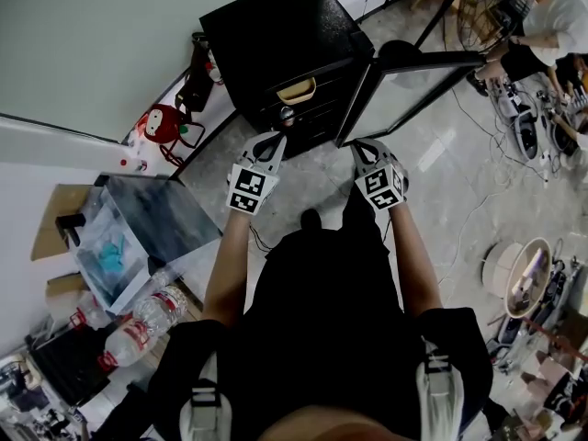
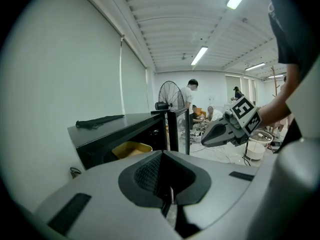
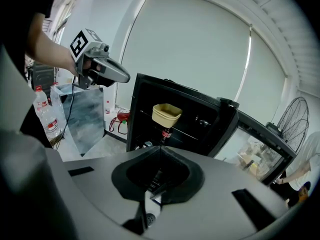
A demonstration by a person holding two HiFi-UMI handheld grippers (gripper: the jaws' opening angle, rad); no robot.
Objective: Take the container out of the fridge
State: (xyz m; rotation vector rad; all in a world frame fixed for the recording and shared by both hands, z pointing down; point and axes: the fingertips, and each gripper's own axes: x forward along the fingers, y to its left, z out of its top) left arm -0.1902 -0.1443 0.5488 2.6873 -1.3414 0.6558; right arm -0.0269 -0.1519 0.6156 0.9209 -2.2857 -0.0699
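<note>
The container [image 1: 298, 89], a pale yellow, smooth-sided tub with a flared rim, sits on the upper shelf inside the fridge [image 1: 276, 26], a boxy matte-black cabinet whose glass-paned door [image 1: 404, 85] stands wide open. The left gripper [image 1: 275, 141] and right gripper [image 1: 365, 147] hover in front, clear of it, jaws closed on nothing. Underneath is a pale, glossy floor [image 1: 441, 182], and behind is a plain white wall [image 1: 110, 26].
</note>
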